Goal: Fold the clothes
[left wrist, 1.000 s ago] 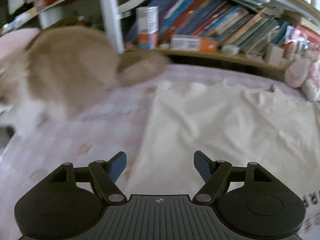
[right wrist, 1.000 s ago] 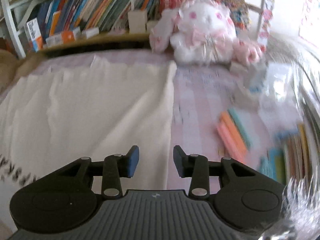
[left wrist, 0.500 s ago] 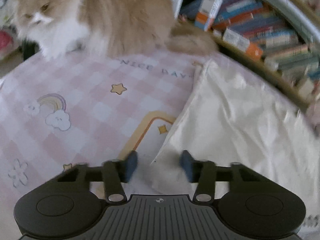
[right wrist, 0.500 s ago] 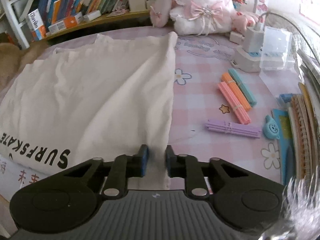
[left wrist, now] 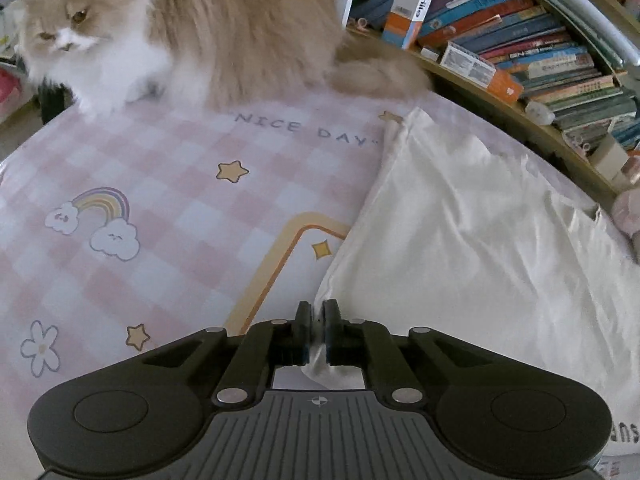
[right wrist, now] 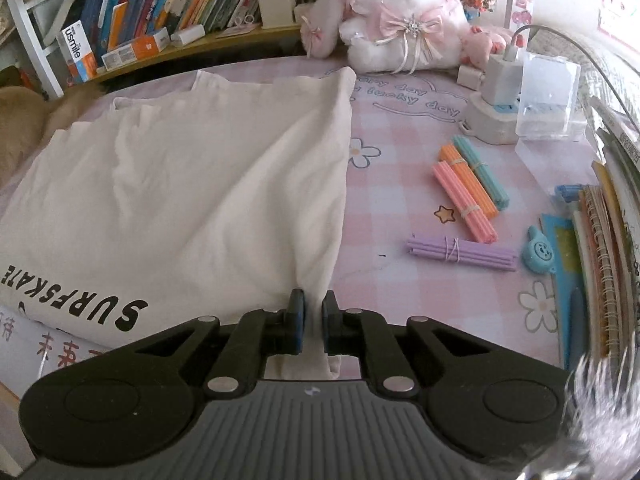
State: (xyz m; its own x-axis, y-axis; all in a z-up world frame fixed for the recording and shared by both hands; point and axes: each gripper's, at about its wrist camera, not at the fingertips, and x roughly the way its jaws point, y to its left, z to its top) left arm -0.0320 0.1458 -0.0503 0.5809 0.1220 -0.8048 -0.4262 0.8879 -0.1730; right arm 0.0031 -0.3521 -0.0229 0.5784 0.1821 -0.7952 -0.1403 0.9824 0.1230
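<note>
A cream T-shirt point(left wrist: 480, 240) with black "SURFSKATE" lettering lies flat on the pink checked table cover point(left wrist: 140, 160). My left gripper point(left wrist: 318, 320) grips its near left edge; the jaws are still closing, with a fold of cloth pinched between the pads. In the right wrist view the same T-shirt point(right wrist: 200, 184) spreads to the left. My right gripper point(right wrist: 313, 308) is shut on its near right edge, and a strip of cloth runs between the pads.
A long-haired tan and white cat point(left wrist: 200, 28) sits at the far left corner, just past the shirt. Shelves of books point(left wrist: 520, 52) line the back. A plush rabbit point(right wrist: 400, 20), a charger block point(right wrist: 496, 116), bundled sticks point(right wrist: 468, 184) and notebooks point(right wrist: 600, 260) crowd the right.
Both grippers have shut on the shirt's near edges. The left view swung and rolled, bringing the cat and the pink cover into view. The right one barely shifted.
</note>
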